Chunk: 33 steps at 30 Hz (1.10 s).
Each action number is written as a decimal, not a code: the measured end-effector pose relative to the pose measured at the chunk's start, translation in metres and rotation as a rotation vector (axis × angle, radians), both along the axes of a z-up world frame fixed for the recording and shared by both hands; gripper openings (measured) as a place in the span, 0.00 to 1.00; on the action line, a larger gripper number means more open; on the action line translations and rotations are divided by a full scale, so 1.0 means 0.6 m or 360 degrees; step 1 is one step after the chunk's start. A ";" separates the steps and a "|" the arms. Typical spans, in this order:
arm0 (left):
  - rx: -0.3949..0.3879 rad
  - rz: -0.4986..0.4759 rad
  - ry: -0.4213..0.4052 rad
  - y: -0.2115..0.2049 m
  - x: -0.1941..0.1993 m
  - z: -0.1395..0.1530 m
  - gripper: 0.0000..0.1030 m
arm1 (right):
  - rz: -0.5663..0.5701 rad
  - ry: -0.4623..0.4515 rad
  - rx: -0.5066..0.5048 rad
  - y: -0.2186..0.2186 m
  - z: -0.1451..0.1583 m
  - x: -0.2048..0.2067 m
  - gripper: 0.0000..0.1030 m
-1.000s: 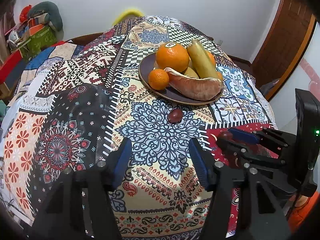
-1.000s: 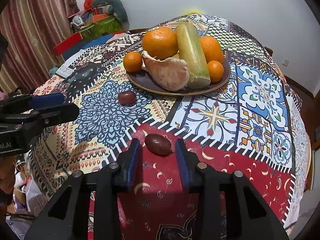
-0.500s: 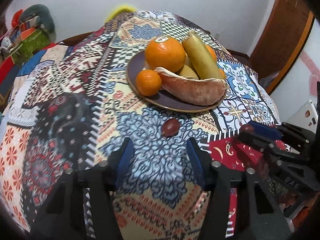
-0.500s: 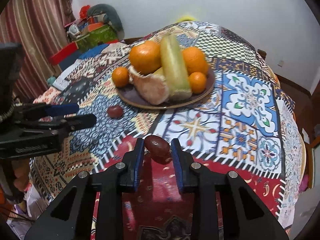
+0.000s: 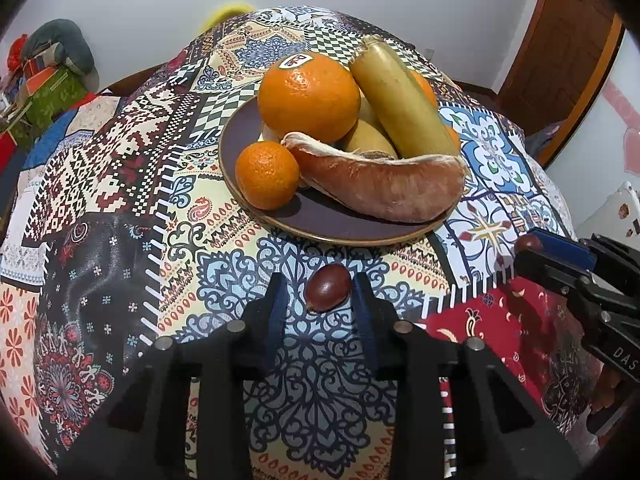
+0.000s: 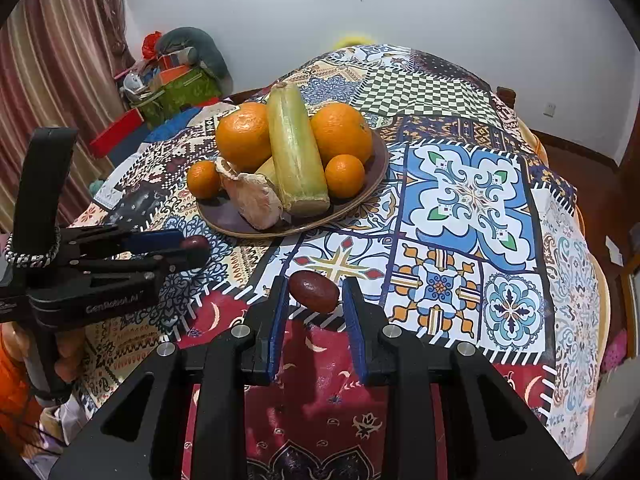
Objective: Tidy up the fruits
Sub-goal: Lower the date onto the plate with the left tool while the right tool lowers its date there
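Note:
A dark plate [image 5: 332, 228] holds oranges [image 5: 308, 96], a long green-yellow fruit [image 5: 400, 96] and a pinkish pomelo piece [image 5: 384, 188]; the plate also shows in the right wrist view [image 6: 360, 196]. My left gripper [image 5: 320, 292] has its jaws around a dark red date [image 5: 328, 286] lying on the cloth, with a gap on the left side. My right gripper [image 6: 314, 292] is shut on a second date [image 6: 314, 290] and holds it above the table, in front of the plate. That gripper shows at the right of the left wrist view [image 5: 552, 256].
The table carries a patchwork cloth [image 6: 472, 200]. Boxes and bags [image 6: 172, 80] are piled by the wall at the far left, next to a curtain [image 6: 52, 92]. A wooden door [image 5: 560, 40] stands at the far right.
My left gripper moved forward to the date on the cloth and narrowed around it. My right gripper closed on the other date and lifted it off the table.

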<state>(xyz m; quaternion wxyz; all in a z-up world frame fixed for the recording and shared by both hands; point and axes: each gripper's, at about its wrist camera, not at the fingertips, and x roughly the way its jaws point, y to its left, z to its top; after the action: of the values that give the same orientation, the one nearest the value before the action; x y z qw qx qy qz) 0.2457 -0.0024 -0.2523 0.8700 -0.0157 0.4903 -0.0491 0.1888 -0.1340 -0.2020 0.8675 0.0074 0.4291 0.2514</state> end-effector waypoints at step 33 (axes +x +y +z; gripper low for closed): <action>-0.0032 0.0009 -0.0128 0.001 0.034 0.044 0.22 | 0.0062 -0.0186 0.0049 0.031 0.055 0.057 0.25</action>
<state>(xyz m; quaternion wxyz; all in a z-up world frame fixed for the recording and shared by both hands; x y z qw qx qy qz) 0.2659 -0.0020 -0.2262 0.8890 -0.0240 0.4543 -0.0521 0.2233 -0.1155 -0.1690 0.8858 -0.0023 0.3740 0.2746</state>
